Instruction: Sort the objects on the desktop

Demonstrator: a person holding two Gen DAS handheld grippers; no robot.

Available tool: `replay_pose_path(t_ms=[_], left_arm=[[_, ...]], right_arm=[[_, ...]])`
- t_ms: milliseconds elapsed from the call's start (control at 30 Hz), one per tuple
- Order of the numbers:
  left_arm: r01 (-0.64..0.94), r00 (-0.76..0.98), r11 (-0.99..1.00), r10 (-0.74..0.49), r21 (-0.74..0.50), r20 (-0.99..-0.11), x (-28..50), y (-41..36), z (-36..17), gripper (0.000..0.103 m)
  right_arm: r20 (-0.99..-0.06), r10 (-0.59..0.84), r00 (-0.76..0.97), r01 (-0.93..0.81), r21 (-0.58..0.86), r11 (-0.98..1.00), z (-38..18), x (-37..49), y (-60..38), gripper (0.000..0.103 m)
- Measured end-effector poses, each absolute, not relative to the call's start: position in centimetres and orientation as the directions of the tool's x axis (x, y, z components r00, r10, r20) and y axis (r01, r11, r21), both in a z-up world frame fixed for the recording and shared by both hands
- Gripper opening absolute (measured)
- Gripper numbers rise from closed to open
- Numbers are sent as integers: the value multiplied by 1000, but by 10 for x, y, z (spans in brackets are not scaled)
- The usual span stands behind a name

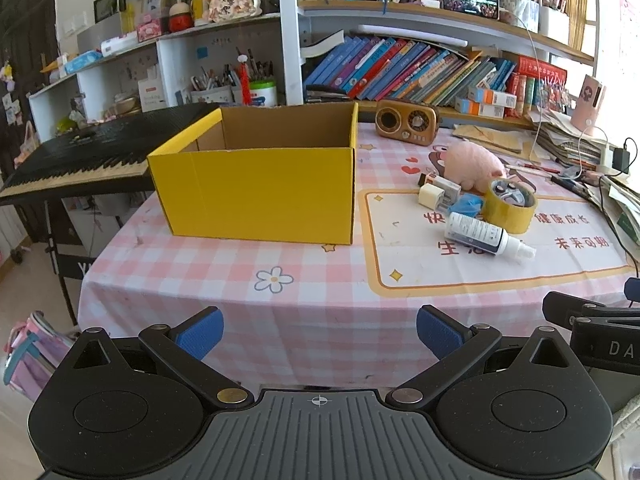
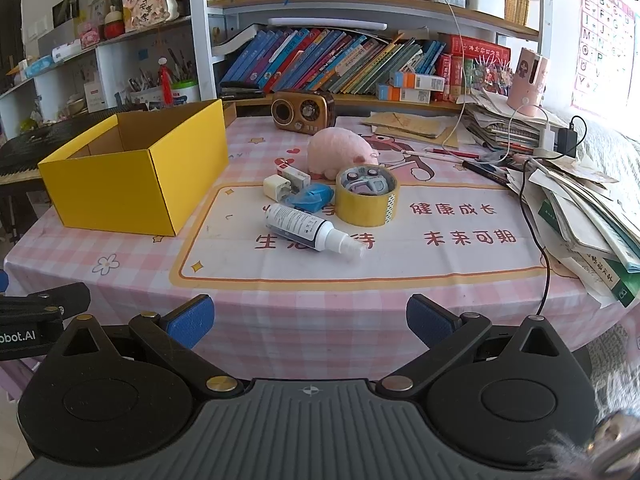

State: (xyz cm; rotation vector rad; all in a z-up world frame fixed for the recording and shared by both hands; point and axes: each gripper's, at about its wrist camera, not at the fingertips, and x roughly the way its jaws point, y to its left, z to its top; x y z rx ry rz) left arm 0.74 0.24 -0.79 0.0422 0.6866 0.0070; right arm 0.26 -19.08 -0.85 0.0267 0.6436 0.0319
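2 grippers hang at the near edge of the table [image 2: 320,320], and we hold both wide apart with nothing between the blue pads: our left gripper [image 1: 320,332] faces the yellow box [image 1: 256,188], our right gripper [image 2: 310,320] faces the small pile of things on the printed mat [image 2: 440,256]. The box stands with its top uncovered on the left part of the pink checked cloth, and from here we cannot tell what lies on its floor. To its right, well apart from it, the things lie close together: a white spray bottle [image 2: 308,232] on its side nearest us, a yellow tape roll [image 2: 367,196] standing flat just behind it with some small item inside its ring, a blue crumpled piece [image 2: 310,197] beside the roll, a white charger [image 2: 276,188] and a small white box [image 2: 294,174] further left, and a pink plush pig [image 2: 340,151] behind them all. A brown radio [image 2: 303,107] sits at the back near the books [image 2: 320,60].
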Motion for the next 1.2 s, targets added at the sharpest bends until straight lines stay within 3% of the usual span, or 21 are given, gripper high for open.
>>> replay_pose_path(t_ms=[1200], left_arm=[[47,760,998,-14,34,-650,13,-13,-8,103]], right_arm=[[-609,20,793,3,38,999,-16,5,-200,103]])
